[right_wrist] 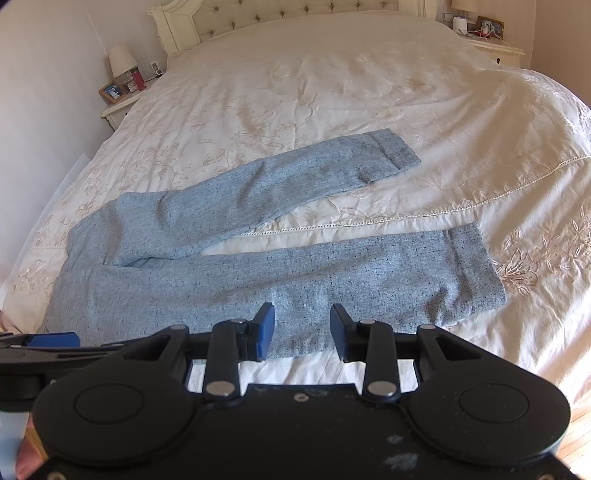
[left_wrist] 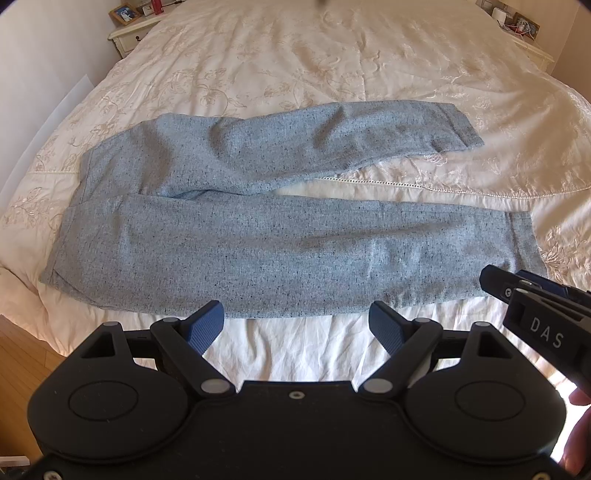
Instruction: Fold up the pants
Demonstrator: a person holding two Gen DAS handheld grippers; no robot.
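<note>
Grey-blue speckled pants [left_wrist: 258, 243] lie flat on the bed, waist at the left, both legs spread apart and pointing right. They also show in the right wrist view [right_wrist: 258, 273]. My left gripper [left_wrist: 297, 319] is open and empty, just in front of the near leg's lower edge. My right gripper [right_wrist: 302, 325] is open and empty, over the near leg's lower edge. The right gripper also shows in the left wrist view [left_wrist: 517, 295] at the right, near the near leg's cuff [left_wrist: 521, 243]. The left gripper shows at the left of the right wrist view [right_wrist: 51, 341].
The bed carries a cream embroidered cover [left_wrist: 332, 55] with a lace-edged fold [right_wrist: 406, 218]. A nightstand with a photo frame [left_wrist: 127, 22] stands at the far left, another [right_wrist: 487, 37] at the far right. Wooden floor [left_wrist: 22, 354] shows beside the bed.
</note>
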